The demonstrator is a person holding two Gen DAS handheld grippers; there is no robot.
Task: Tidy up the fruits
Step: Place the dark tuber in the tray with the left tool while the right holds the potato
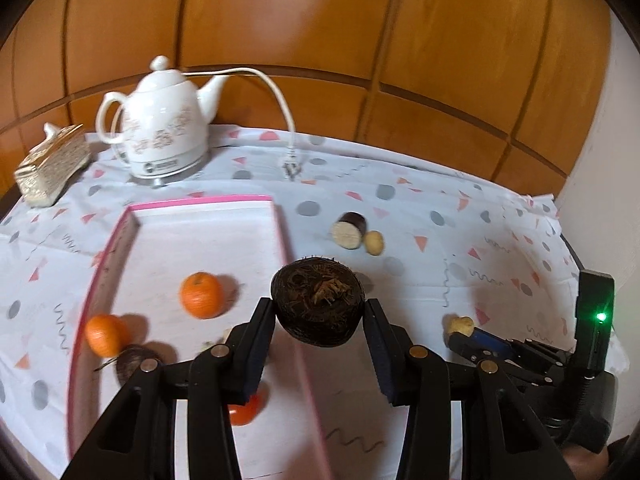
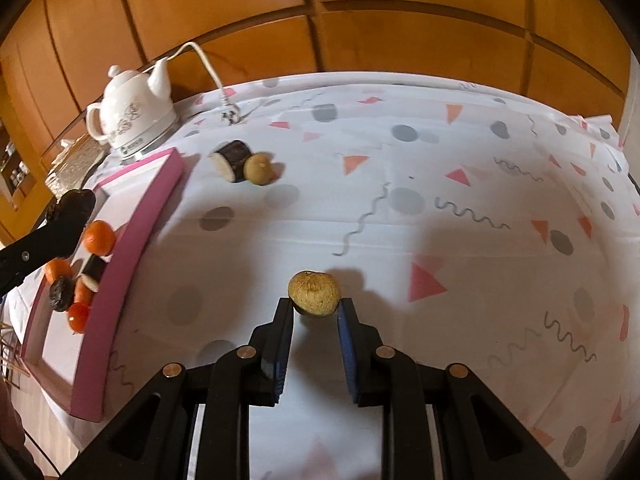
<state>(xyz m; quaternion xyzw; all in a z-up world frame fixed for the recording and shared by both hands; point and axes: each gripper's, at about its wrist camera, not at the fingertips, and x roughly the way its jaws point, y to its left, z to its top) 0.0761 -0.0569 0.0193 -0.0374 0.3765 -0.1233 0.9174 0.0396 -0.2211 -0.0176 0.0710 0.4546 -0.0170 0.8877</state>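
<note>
My left gripper [image 1: 319,307] is shut on a dark hairy round fruit [image 1: 318,302] and holds it above the right rim of the pink-edged tray [image 1: 200,202]. In the tray lie two oranges [image 1: 201,294], a dark fruit [image 1: 130,364] and a red fruit [image 1: 246,410]. My right gripper [image 2: 315,307] is shut on a small tan fruit [image 2: 315,293] just above the tablecloth; it also shows in the left wrist view [image 1: 461,325]. A cut dark cylinder piece [image 2: 231,160] and a small tan fruit [image 2: 258,168] lie together on the cloth.
A white kettle [image 1: 162,128] with cord and plug [image 1: 290,166] stands at the back left beside a patterned box [image 1: 50,166]. A wooden panelled wall [image 1: 320,40] runs behind the table. The patterned cloth [image 2: 440,220] covers the table.
</note>
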